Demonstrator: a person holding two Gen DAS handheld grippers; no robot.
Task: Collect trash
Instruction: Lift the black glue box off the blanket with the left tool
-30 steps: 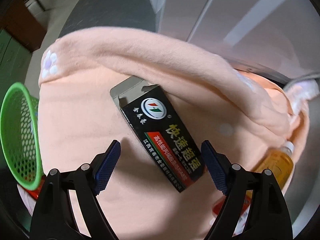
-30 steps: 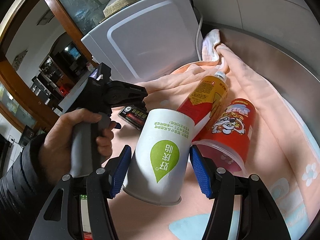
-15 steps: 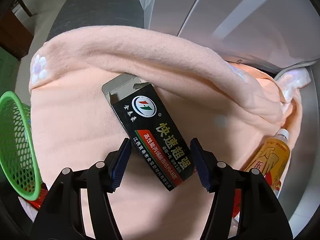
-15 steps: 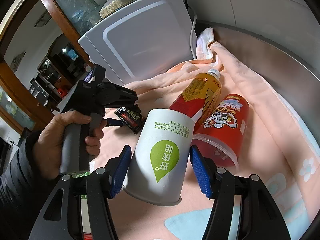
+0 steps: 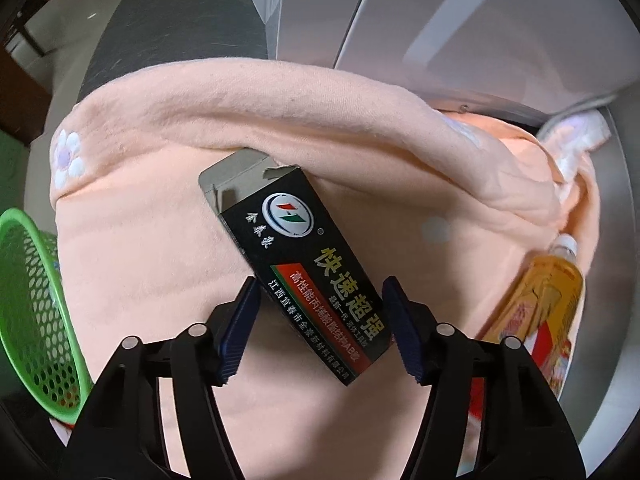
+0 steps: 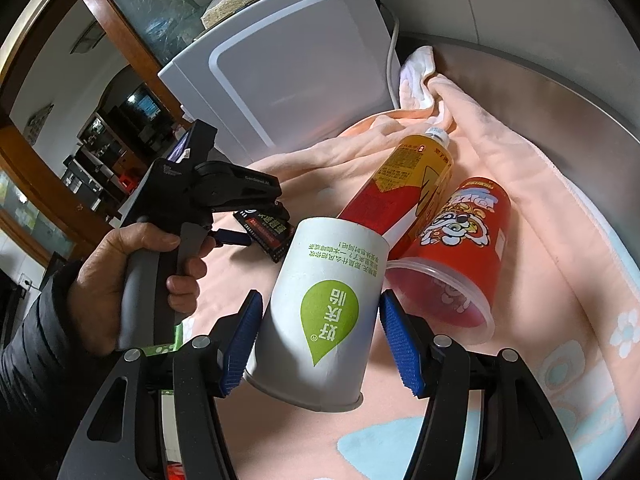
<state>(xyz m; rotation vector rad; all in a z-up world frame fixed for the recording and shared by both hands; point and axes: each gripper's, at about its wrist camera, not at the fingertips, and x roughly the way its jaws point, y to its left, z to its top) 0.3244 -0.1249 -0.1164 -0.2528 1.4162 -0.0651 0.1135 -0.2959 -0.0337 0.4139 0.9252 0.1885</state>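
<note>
A black carton box [image 5: 308, 264] with Chinese print lies slanted on the peach towel [image 5: 140, 260]. My left gripper [image 5: 320, 320] points down over its lower end, jaws closing, both blue pads touching the box's edges. In the right wrist view, the right gripper [image 6: 320, 340] is shut on a white paper cup [image 6: 324, 312] with a green logo, held tilted above the towel. Behind the cup lie a yellow drink bottle [image 6: 404, 188] and a red plastic snack cup [image 6: 460, 248], side by side. A person's hand [image 6: 132, 276] holds the left gripper beside the same box [image 6: 266, 232].
A green mesh basket [image 5: 28, 312] stands at the towel's left edge. A white appliance [image 6: 288, 64] rises behind the towel, with a cord beside it. The towel covers a round metal tabletop [image 6: 540, 80]. The bottle [image 5: 536, 304] lies at right of the left gripper.
The left gripper's jaws have narrowed from wide apart to touching the black box, and it has rolled slightly. The right gripper with its cup has stayed still.
</note>
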